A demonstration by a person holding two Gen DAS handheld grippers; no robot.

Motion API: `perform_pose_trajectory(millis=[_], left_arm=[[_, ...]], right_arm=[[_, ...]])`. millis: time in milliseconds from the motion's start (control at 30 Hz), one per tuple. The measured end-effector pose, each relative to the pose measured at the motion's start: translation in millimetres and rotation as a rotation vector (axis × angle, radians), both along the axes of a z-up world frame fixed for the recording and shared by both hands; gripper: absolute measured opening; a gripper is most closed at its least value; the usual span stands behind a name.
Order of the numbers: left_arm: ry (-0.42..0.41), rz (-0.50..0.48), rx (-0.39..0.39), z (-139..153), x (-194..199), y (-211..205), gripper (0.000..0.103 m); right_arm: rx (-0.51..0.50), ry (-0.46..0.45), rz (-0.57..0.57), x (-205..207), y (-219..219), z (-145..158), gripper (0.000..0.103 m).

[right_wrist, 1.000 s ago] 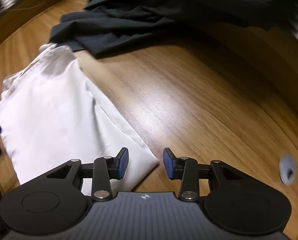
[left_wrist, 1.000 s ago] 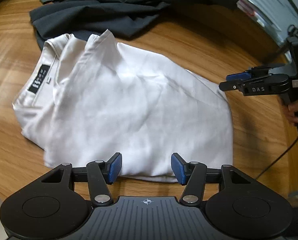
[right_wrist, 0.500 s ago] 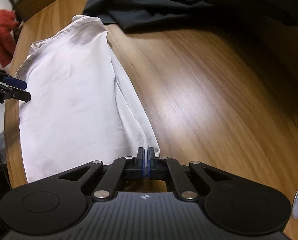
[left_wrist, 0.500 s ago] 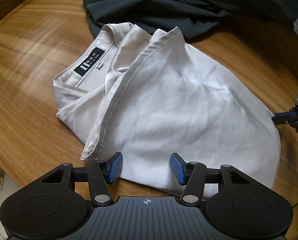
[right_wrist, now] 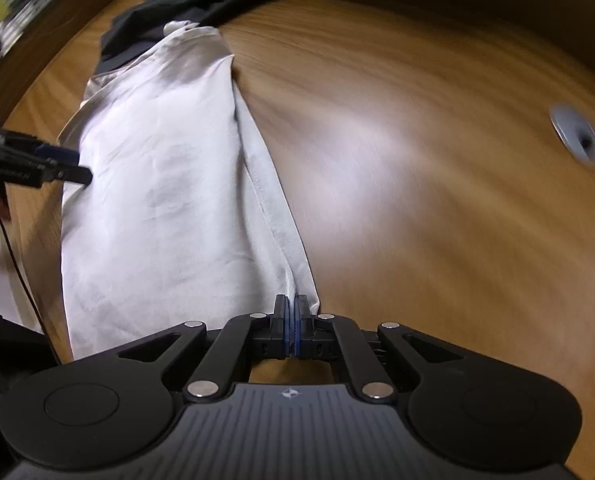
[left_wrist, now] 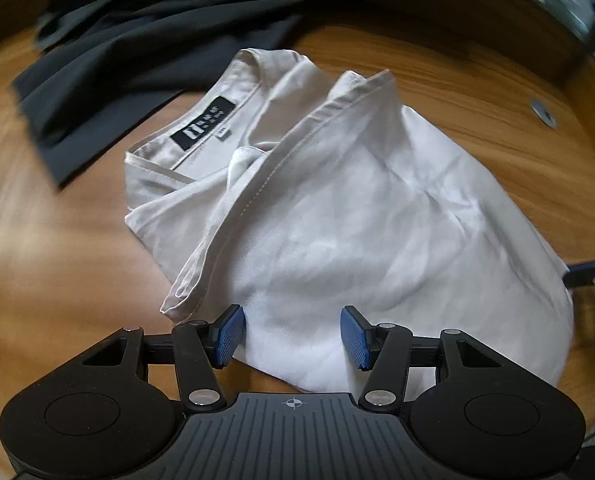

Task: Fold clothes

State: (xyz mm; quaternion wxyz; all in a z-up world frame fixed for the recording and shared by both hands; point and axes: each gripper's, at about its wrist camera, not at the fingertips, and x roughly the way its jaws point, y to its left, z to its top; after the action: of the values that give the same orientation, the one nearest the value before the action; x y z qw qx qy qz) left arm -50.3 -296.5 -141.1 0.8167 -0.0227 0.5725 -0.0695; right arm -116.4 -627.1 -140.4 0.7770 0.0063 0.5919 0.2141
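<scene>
White shirt [left_wrist: 337, 216] on wooden table [right_wrist: 417, 160]; dark garment [left_wrist: 137, 40] touching collar.

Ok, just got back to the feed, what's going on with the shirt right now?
A person is folding the white shirt on the wooden table with two handheld grippers. The right gripper is shut on the shirt's near corner. The left gripper is open over the opposite edge, with cloth between its fingers but not pinched. A dark garment lies behind the shirt.
</scene>
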Motion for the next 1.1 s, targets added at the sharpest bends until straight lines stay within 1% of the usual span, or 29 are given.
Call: perform_pose_trajectory(millis=[167,300,400,500,600,700,833,900,967,1033,1067,1100], left_arm=[[-0.016,-0.118,0.011,-0.9,29.9,-23.2,0.056],[-0.031,-0.219,0.030,-1.6,53.0,-43.6,0.056],[-0.039,-0.281,0.047,-2.1,67.8,-59.3,0.057],[-0.049,-0.323,0.061,-3.5,79.9,-73.1,0.059],[-0.058,-0.364,0.075,-5.0,92.2,-86.1,0.062],[-0.065,-0.375,0.075,-5.8,100.4,-92.4,0.062],[-0.081,-0.386,0.065,-3.6,96.7,-90.0,0.061],[-0.096,-0.403,0.075,2.0,88.4,-88.9,0.061],[-0.111,-0.430,0.102,8.7,74.5,-87.9,0.061],[-0.129,-0.457,0.125,15.6,56.9,-86.4,0.061],[-0.134,-0.469,0.134,18.6,48.1,-85.3,0.061],[-0.138,-0.479,0.143,21.4,38.6,-84.3,0.061]], right_arm=[[0.008,-0.003,-0.161,-47.5,-10.3,2.2,0.002],[0.007,-0.034,-0.328,-86.7,-5.0,1.8,0.002],[0.005,-0.069,-0.391,-115.4,11.0,1.3,0.002],[0.011,-0.095,-0.457,-140.7,27.9,3.1,0.002],[0.004,-0.101,-0.459,-159.0,32.5,2.8,0.003],[-0.018,-0.092,-0.433,-171.3,33.4,2.6,0.003],[-0.058,-0.126,-0.323,-190.3,26.8,16.2,0.004],[-0.076,-0.154,-0.224,-188.7,32.8,22.3,0.005],[-0.089,-0.183,-0.118,-182.9,38.8,27.9,0.006],[-0.068,-0.215,0.010,-176.9,46.3,31.8,0.016],[-0.057,-0.232,0.075,-173.9,50.1,33.6,0.025],[-0.043,-0.253,0.141,-170.5,54.5,34.5,0.029]])
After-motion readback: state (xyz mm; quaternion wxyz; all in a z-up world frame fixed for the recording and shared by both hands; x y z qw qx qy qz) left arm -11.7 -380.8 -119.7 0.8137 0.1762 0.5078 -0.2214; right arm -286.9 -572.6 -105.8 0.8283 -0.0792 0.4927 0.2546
